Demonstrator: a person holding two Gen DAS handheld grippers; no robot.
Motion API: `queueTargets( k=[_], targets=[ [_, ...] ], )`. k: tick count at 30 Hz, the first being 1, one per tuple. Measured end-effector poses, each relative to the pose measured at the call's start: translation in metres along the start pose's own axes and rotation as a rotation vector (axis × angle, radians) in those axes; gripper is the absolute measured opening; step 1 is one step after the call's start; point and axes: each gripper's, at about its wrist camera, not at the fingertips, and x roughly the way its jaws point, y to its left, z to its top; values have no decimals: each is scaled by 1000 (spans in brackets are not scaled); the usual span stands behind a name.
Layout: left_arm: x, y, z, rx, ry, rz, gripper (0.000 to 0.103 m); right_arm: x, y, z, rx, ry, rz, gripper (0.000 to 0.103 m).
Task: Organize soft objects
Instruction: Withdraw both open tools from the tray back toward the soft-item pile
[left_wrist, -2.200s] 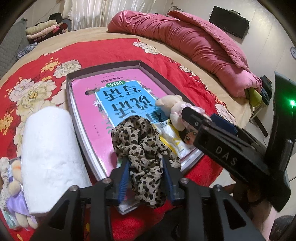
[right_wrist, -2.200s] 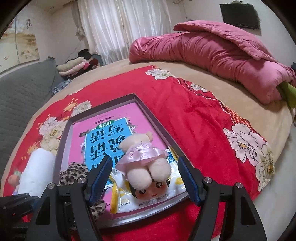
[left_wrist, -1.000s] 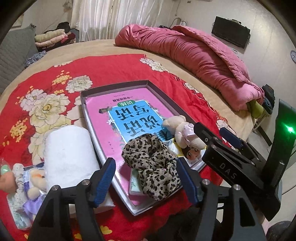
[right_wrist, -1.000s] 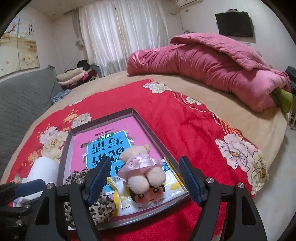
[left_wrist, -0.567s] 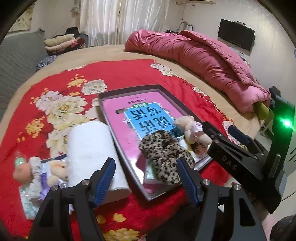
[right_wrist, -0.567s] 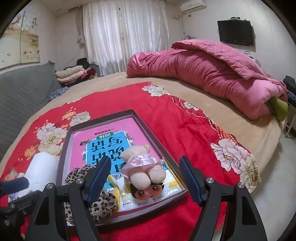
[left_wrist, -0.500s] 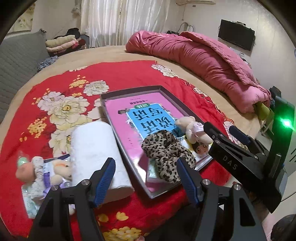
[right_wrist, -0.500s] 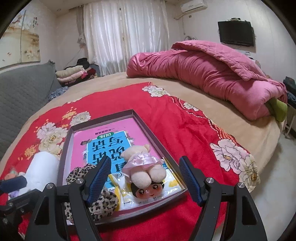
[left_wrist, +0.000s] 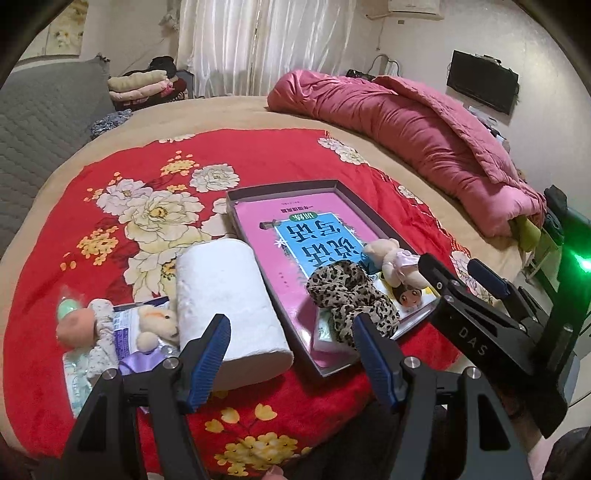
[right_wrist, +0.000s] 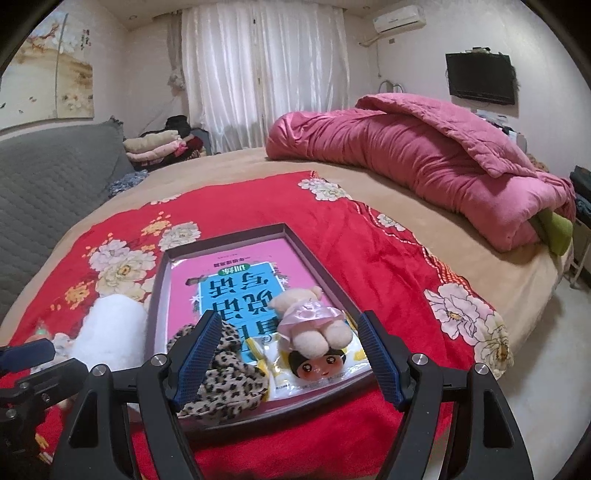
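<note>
Nearest me, the left gripper (left_wrist: 291, 354) and right gripper (right_wrist: 286, 354) both hang above the bed with jaws wide and nothing between them. Just past them the tray (left_wrist: 334, 182) holds a leopard-print scarf (left_wrist: 351, 295) and a small doll (left_wrist: 397, 264), gathered there as sorted. Beside it on the red blanket (left_wrist: 122, 173) lie a white roll (left_wrist: 225, 295) and another doll (left_wrist: 151, 323), seemingly next. Beyond, a pink quilt (left_wrist: 406, 122) sits heaped aside.

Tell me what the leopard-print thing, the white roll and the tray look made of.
Leopard-print cloth: thin woven fabric, matte, going by its limp crumpled folds. White roll: probably soft paper or towelling; fuzzy, dimpled surface. Tray: likely cardboard, with thin, dark, matte walls and sharp corners.
</note>
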Motion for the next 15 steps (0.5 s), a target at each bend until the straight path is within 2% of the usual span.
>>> queueTargets(
  k=[15],
  targets=[
    [-25, 16, -9, -28, -17, 26, 68, -39, 28, 4, -30, -31, 75, 77]
  ],
)
